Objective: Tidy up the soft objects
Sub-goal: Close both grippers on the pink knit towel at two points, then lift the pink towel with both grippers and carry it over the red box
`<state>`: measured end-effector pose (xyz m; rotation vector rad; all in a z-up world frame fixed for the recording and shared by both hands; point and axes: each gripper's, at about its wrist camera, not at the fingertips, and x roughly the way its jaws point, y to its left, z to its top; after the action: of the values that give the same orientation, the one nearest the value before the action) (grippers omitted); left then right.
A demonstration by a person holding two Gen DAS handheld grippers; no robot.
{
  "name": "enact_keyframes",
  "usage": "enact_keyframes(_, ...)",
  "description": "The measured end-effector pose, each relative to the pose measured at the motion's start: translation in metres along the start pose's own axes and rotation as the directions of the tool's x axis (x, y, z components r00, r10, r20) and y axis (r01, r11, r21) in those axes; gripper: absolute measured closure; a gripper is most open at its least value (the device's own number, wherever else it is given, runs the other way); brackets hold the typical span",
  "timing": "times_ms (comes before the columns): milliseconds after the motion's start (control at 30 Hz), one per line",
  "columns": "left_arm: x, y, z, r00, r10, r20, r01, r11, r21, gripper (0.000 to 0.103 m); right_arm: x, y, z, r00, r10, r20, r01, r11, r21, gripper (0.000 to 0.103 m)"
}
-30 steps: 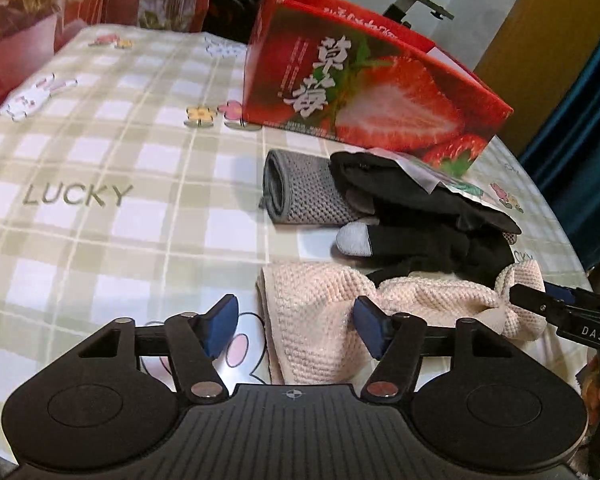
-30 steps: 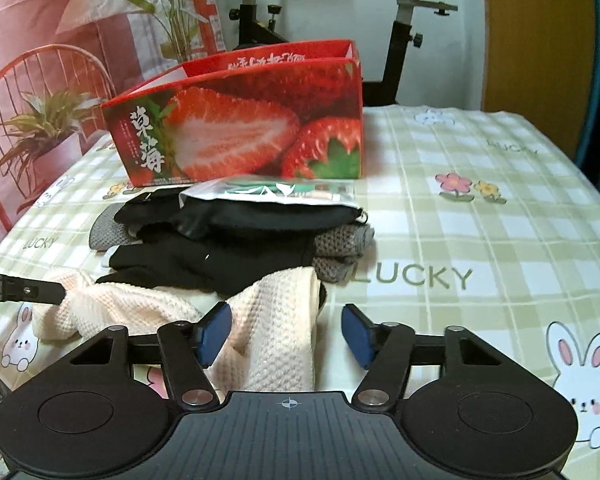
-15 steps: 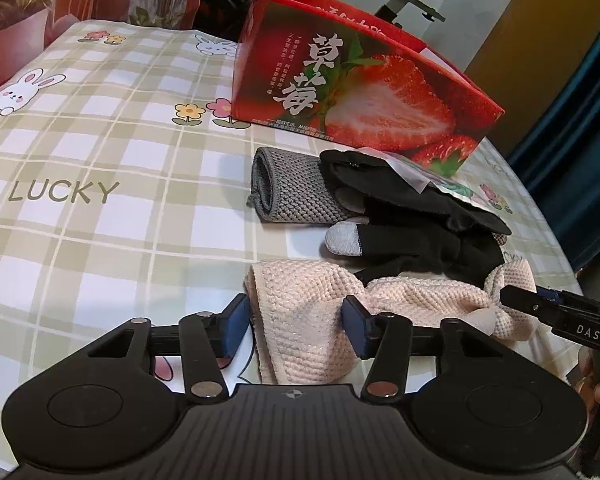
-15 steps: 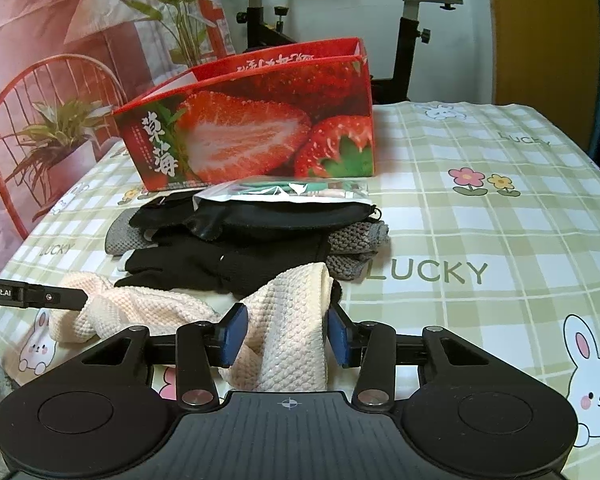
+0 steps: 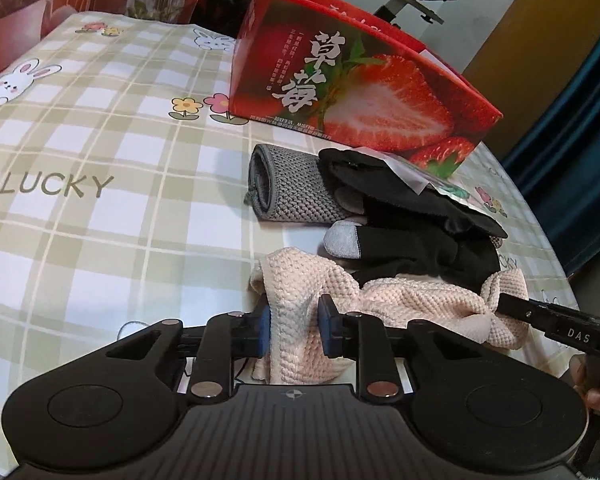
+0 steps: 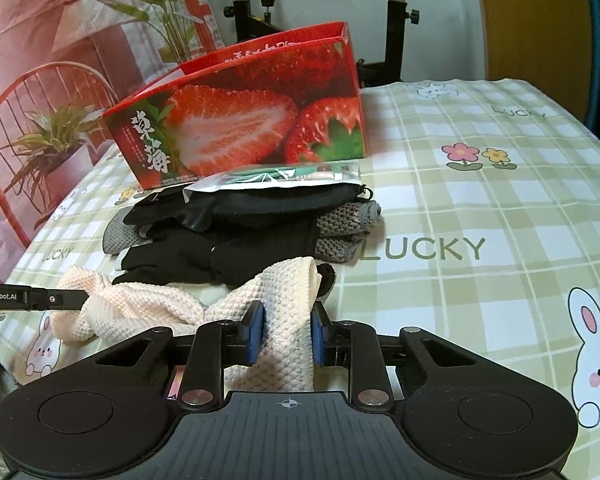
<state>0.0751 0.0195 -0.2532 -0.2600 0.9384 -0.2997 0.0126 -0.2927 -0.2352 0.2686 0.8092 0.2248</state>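
Two claws are closing on one pink cloth (image 5: 416, 304), each at its own end. The left claw (image 5: 294, 330) has a bunched fold of the cloth between its blue pads (image 5: 263, 332), and the fabric there is puckered as the jaws squeeze in on it. The right claw (image 6: 286, 334) has the other end of the same cloth (image 6: 288, 320) standing up between its narrowing jaws, pads against the weave on both sides. In each view the tip of the other claw shows off to the side, meeting the far corner of the cloth.

Just beyond the claws, the cloth lies rumpled on the checked tablecloth (image 5: 100, 240), its far edge touching a pair of black gloves (image 5: 412, 236). Past the gloves, further ahead of the claws, sit a grey knitted piece (image 5: 288, 196) and a shiny packet (image 6: 276, 176) resting on the pile. A red strawberry box (image 5: 352, 92), open at the top, stands behind it all.

The cloth looks light, limp and thickly woven, so it should sag between the two holds and will not slip easily. Gripping gathered corners seems sound; a single thin edge might pull free. Lifting could drag the gloves where they touch it.
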Motion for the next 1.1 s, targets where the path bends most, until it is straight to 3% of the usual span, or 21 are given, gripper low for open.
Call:
enact_keyframes(100, -0.001, 0.0, 0.0, 1.0, -0.004, 0.005, 0.004, 1.0, 0.003, 0.079, 0.001, 0.002, 0.0, 1.0, 0.007, -0.001, -0.007, 1.0, -0.01, 0.087)
enact_keyframes(167, -0.003, 0.0, 0.0, 1.0, -0.015, 0.02, 0.014, 1.0, 0.004, 0.087, 0.0, 0.004, 0.0, 1.0, 0.014, 0.005, -0.014, 1.0, -0.02, 0.089)
enact_keyframes(467, -0.035, -0.017, 0.008, 0.981, -0.001, 0.192, -0.02, 0.994, 0.105, 0.09, -0.022, 0.019, 0.017, 0.993, 0.067, 0.098, -0.058, 0.994, -0.089, 0.09)
enact_keyframes(733, -0.058, -0.04, 0.035, 0.95, -0.01, 0.312, -0.058, 0.977, 0.206, 0.09, -0.045, 0.032, 0.062, 0.976, 0.093, 0.197, -0.057, 0.981, -0.184, 0.09)
enact_keyframes(1100, -0.063, -0.069, 0.106, 0.908, -0.026, 0.418, -0.102, 0.955, 0.28, 0.09, -0.036, 0.044, 0.147, 0.953, 0.091, 0.289, 0.008, 0.945, -0.326, 0.09)
